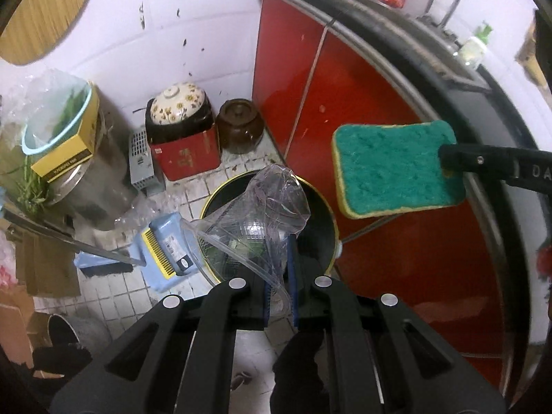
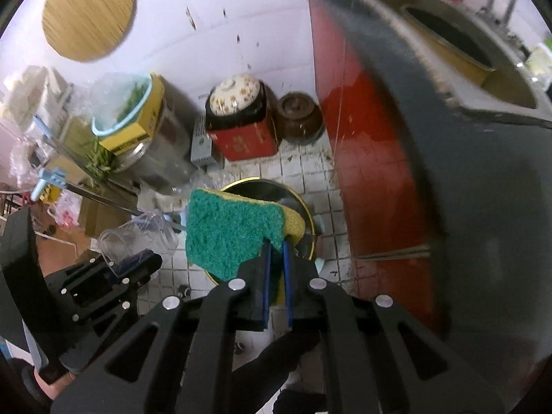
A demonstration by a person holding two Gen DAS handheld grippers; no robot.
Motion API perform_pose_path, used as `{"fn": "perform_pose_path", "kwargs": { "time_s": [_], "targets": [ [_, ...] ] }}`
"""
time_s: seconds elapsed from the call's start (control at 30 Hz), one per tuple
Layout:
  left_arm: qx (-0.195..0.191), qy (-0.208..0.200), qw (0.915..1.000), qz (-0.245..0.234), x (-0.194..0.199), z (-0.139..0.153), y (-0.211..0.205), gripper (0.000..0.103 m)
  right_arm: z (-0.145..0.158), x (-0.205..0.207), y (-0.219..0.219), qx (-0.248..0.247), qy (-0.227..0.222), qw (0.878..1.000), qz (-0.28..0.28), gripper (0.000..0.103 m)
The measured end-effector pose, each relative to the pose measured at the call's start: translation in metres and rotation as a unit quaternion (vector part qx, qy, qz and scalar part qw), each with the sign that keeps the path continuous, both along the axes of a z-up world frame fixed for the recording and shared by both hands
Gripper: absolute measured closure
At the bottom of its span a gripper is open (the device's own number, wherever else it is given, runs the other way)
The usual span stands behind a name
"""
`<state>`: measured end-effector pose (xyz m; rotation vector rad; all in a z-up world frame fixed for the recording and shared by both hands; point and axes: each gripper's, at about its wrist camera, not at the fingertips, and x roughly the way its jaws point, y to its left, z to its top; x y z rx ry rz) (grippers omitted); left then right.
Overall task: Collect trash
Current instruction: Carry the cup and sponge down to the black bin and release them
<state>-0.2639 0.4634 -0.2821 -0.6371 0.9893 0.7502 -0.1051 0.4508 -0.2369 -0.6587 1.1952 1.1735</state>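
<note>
A: What does the left gripper [image 1: 278, 269] have?

B: Its jaws are clenched on a crumpled clear plastic container [image 1: 255, 214]. The container hangs right above the open mouth of a round black bin [image 1: 321, 214] with a yellow rim, which stands on the white tiled floor [image 1: 114, 293]

A: And the right gripper [image 2: 276, 262]?

B: Its jaws are clamped on one edge of a green and yellow sponge [image 2: 231, 231]. In the right wrist view the sponge covers part of the same bin [image 2: 276, 189], so it is also above or just in front of the opening. In the left wrist view the sponge [image 1: 396, 169] is held out to the right of the container, in front of the red cabinet doors [image 1: 345, 103]

A: Are the two items touching?

B: No, they are apart, the sponge beside the container and higher in the picture

A: What surrounds the bin?

B: A blue dustpan [image 1: 165, 252] with a yellow comb lies just left of it. Behind it, against the white wall, sits a red box [image 1: 186, 158] with a floral lidded pot [image 1: 179, 103] on top, and a brown ceramic jar [image 1: 239, 126] beside that. Further left a yellow box [image 1: 69, 151] rests on a metal pot

A: Anything inside the bin?

B: Some greenish scraps show through the clear plastic, but I cannot tell more
</note>
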Motion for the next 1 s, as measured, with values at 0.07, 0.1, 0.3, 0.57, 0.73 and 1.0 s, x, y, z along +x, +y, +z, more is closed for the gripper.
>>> {"fn": "perform_pose_path", "kwargs": {
  "time_s": [0.07, 0.1, 0.3, 0.57, 0.73, 1.0],
  "targets": [
    [-0.005, 0.0, 1.0, 0.002, 0.002, -0.011, 0.006, 0.095, -0.014, 0.001, 0.012, -0.011, 0.002, 1.0, 0.002, 0.096],
    [-0.007, -0.001, 1.0, 0.003, 0.003, -0.014, 0.008, 0.095, -0.02, 0.002, 0.019, -0.016, 0.002, 1.0, 0.002, 0.096],
    [-0.025, -0.012, 0.9996, 0.003, 0.01, -0.028, 0.022, 0.074, -0.04, 0.003, 0.047, -0.029, 0.009, 0.999, 0.014, 0.087],
    [0.003, -0.014, 0.9998, 0.017, 0.008, -0.022, 0.022, 0.018, -0.036, 0.002, 0.047, -0.01, 0.016, 0.999, 0.026, 0.026],
    [0.023, -0.006, 0.9997, -0.004, 0.015, -0.006, 0.012, 0.019, -0.015, 0.012, 0.027, 0.005, 0.023, 1.0, 0.013, 0.026],
    [0.08, 0.018, 0.9944, -0.066, 0.055, 0.065, -0.034, 0.014, 0.075, 0.057, -0.071, 0.067, 0.012, 0.997, -0.049, 0.022]
  ]
}}
